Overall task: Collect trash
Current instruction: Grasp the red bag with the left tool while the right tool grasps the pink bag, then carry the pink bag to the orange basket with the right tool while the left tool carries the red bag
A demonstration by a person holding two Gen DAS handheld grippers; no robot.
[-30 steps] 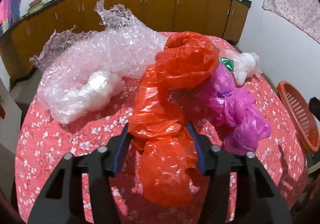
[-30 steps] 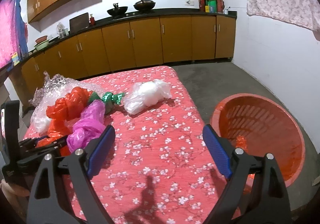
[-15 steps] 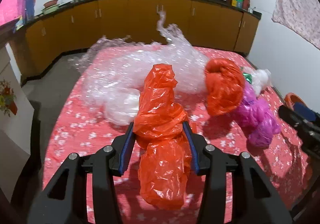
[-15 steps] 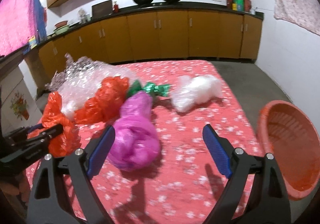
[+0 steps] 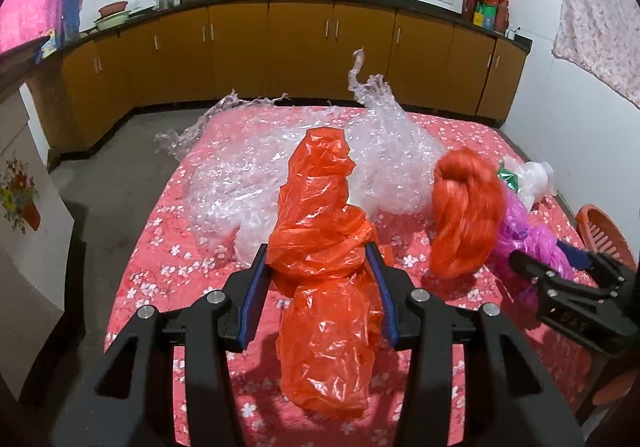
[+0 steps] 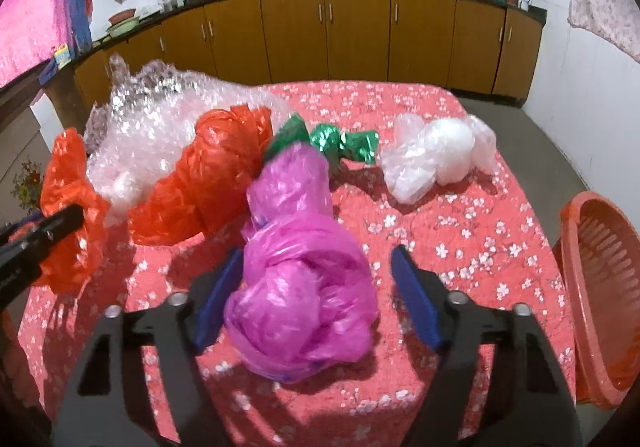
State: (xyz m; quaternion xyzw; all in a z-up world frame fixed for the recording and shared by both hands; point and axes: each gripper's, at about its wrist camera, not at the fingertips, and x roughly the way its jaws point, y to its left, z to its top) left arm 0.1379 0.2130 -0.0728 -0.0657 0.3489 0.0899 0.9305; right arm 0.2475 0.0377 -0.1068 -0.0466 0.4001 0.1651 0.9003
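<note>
My left gripper (image 5: 318, 289) is shut on a crumpled orange plastic bag (image 5: 326, 279) and holds it above the red flowered table (image 5: 160, 255); that bag also shows at the left of the right wrist view (image 6: 68, 203). My right gripper (image 6: 318, 305) is open, its jaws on either side of a pink plastic bag (image 6: 300, 279) lying on the table. A second orange bag (image 6: 208, 183), a green wrapper (image 6: 340, 143), a clear bag (image 6: 436, 159) and bubble wrap (image 6: 160, 119) lie behind. An orange basket (image 6: 600, 287) stands at the right off the table.
Wooden kitchen cabinets (image 5: 300, 47) with pans on the counter run along the back wall. Grey floor (image 5: 100, 175) lies left of the table. A white wall (image 6: 592, 87) with a hanging cloth is on the right.
My left gripper has lifted the orange bag away from the pile. My right gripper has swung from the basket side toward the pink bag and narrowed around it.
</note>
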